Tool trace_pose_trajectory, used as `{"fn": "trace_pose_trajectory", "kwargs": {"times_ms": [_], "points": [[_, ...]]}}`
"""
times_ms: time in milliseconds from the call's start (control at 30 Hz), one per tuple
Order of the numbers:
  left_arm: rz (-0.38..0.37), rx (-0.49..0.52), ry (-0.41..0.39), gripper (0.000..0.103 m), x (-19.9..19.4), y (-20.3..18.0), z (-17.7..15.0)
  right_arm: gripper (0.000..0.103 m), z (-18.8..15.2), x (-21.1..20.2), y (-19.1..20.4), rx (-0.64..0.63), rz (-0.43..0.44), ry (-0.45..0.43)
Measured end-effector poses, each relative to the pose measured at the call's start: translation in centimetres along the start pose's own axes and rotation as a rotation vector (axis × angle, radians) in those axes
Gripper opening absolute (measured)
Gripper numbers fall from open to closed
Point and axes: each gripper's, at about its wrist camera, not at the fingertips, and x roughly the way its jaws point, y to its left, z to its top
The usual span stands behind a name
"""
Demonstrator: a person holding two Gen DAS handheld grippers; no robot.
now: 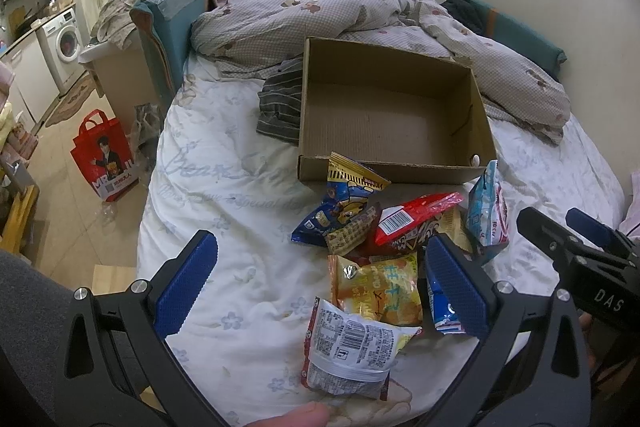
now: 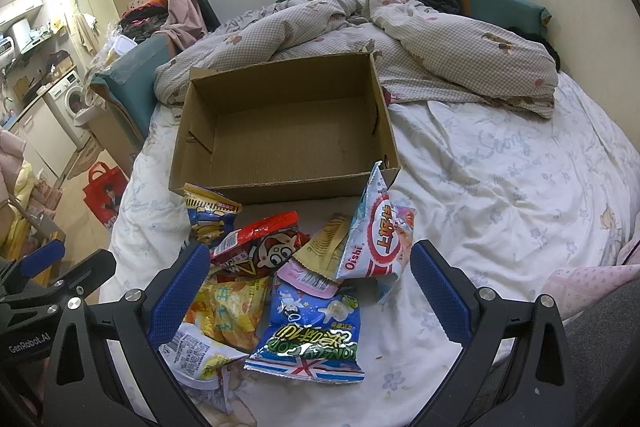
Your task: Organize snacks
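Observation:
A pile of snack bags lies on the white bed sheet in front of an open cardboard box with nothing inside. The pile holds a red bag, a blue and yellow bag, an orange chip bag, a white Oishi bag, a blue bag and a white bag. My left gripper is open above the pile's near side. My right gripper is open over the pile, holding nothing.
A crumpled checked quilt lies behind the box. A striped cloth sits left of the box. The bed edge drops to the floor at left, where a red shopping bag stands. A washing machine stands far left.

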Motion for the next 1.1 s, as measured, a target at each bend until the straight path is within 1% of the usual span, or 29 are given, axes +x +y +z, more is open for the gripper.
{"fn": "trace_pose_trajectory", "kwargs": {"times_ms": [133,300,333,400,533,633,733,800,867,967,1000,1033,1067,1100], "points": [[-0.002,0.003,0.025,0.103,0.4,0.0,-0.2,0.102,0.0,0.0,0.0,0.001,0.0,-0.001],[-0.005,0.034,0.131,0.103,1.6,-0.1,-1.3,0.102,0.0,-0.1,0.0,0.002,0.004,0.004],[0.001,0.05,0.156,0.103,1.9,-0.2,-1.8,0.102,0.0,-0.1,0.0,0.003,0.006,0.005],[0.014,0.102,0.234,0.103,3.1,-0.7,-2.9,0.102,-0.1,-0.1,0.1,0.005,0.008,0.011],[-0.012,0.167,0.367,0.103,5.2,-1.7,-5.1,0.102,-0.2,0.1,0.0,0.017,0.009,0.026],[-0.013,0.224,0.45,0.103,6.8,-2.8,-6.9,0.102,-0.2,0.3,-0.8,0.05,0.012,0.046],[-0.026,0.237,0.511,0.103,8.4,-3.5,-7.9,0.102,-0.3,1.0,-1.6,0.084,0.009,0.081],[0.0,0.247,0.548,0.103,9.9,-3.5,-8.7,0.102,-0.4,1.3,-2.1,0.11,0.008,0.101],[-0.001,0.246,0.596,0.1,11.0,-3.4,-9.4,0.102,-0.4,1.6,-2.5,0.126,0.002,0.112],[-0.01,0.253,0.595,0.099,11.0,-3.5,-9.7,0.102,-0.5,1.6,-2.8,0.138,0.002,0.118],[-0.022,0.26,0.591,0.09,11.0,-3.7,-9.9,0.102,-0.4,1.6,-2.9,0.139,0.003,0.12],[-0.044,0.267,0.593,0.076,10.9,-3.9,-10.0,0.102,-0.5,1.6,-3.0,0.142,0.003,0.122],[-0.061,0.269,0.601,0.07,10.8,-4.2,-10.1,0.102,-0.5,1.6,-3.1,0.147,0.004,0.125],[-0.078,0.271,0.602,0.061,10.7,-4.3,-10.2,0.102,-0.5,1.7,-3.2,0.153,0.007,0.129]]}}
